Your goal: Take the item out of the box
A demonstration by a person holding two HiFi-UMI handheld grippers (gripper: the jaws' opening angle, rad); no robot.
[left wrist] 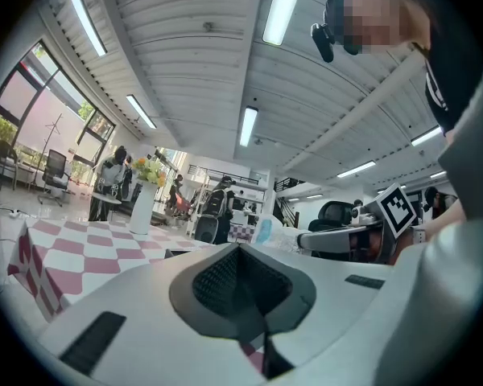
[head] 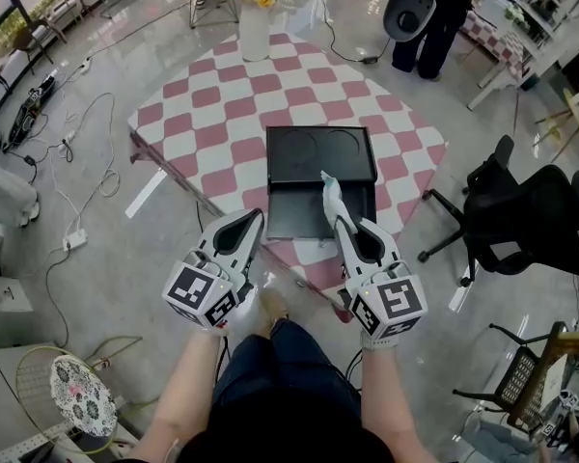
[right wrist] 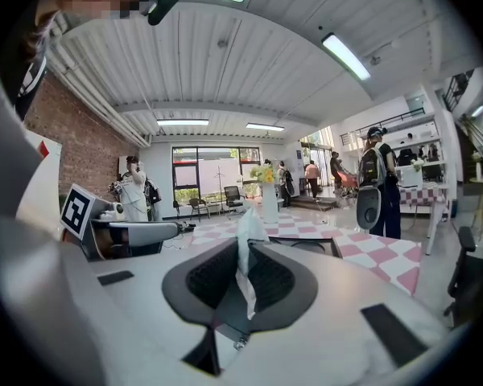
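A black box (head: 304,222) lies open near the front edge of the pink-and-white checked table (head: 212,114), its lid (head: 320,152) flat behind it. My right gripper (head: 338,222) hangs over the box's right side, shut on a thin white wrapped item (head: 330,193) that sticks up past its tips. In the right gripper view the item (right wrist: 248,223) stands pinched between the jaws of the right gripper (right wrist: 245,252). My left gripper (head: 253,218) is left of the box, jaws together and nothing in them; its own view shows the left gripper (left wrist: 240,252) the same way.
A white vase of flowers (head: 254,17) stands at the table's far corner. A black office chair (head: 531,220) is to the right of the table. Cables (head: 72,143) trail over the floor on the left. People stand in the background of both gripper views.
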